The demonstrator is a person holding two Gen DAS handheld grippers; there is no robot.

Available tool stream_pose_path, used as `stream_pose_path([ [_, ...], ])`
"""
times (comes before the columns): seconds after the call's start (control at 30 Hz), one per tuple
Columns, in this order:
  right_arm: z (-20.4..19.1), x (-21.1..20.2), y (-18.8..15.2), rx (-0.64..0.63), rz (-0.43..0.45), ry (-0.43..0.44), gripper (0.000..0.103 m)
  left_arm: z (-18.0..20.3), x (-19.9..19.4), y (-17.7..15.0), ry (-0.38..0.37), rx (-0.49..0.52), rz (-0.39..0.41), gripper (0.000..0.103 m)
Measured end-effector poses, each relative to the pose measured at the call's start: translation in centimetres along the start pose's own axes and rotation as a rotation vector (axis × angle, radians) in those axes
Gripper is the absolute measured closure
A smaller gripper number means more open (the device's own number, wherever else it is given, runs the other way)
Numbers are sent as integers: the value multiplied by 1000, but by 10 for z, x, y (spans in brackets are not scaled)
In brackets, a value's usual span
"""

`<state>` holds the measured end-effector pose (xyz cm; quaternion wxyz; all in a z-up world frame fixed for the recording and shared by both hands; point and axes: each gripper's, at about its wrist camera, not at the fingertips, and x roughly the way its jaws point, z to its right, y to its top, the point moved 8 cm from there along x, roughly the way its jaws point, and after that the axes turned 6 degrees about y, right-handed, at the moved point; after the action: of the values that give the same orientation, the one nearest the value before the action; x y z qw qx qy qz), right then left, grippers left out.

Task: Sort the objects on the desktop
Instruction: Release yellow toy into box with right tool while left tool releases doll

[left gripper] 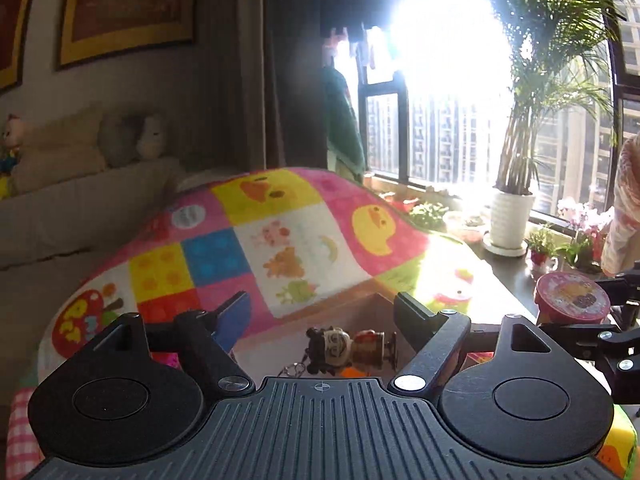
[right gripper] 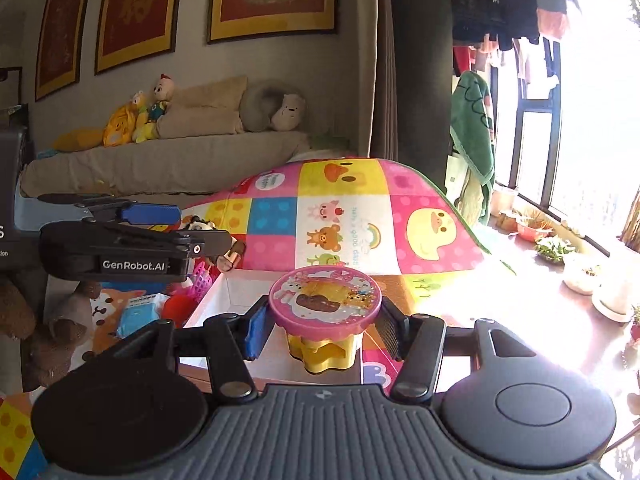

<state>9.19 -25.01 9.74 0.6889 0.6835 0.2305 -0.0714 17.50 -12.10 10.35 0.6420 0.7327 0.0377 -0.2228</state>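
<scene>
My right gripper is shut on a toy cup with a pink picture lid and yellow base, held above a cardboard box. The cup also shows at the right of the left wrist view. My left gripper is open above the box, with a small doll keychain lying below between its fingers. In the right wrist view the left gripper is at the left, with the doll just beyond it.
A colourful patchwork mat covers the table behind the box. Plush toys, a tissue pack and a pink basket lie left of the box. Potted plants line the bright windowsill at right. A sofa stands behind.
</scene>
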Motion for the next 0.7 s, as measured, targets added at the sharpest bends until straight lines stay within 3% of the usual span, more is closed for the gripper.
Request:
stream_pose_path([
  [0.1,11,8,-9,25,-18,-12,48,-13,-9,-32,-6,-45,-41,8],
  [0.2,13,21,-15,37,-39,-13,48,-23,-20,-71,61,-26,-82,8],
  [0.43,2,74,-15,27,-90,12,47,-44,-49,-149,132,-10,-207,6],
  [0.57,-8,88,-16,24,-107,14,40,-67,-58,-173,223,25,-234,4],
  [0.7,-31,80,-20,-20,-101,51,39,-93,-63,-183,284,-25,-259,3],
])
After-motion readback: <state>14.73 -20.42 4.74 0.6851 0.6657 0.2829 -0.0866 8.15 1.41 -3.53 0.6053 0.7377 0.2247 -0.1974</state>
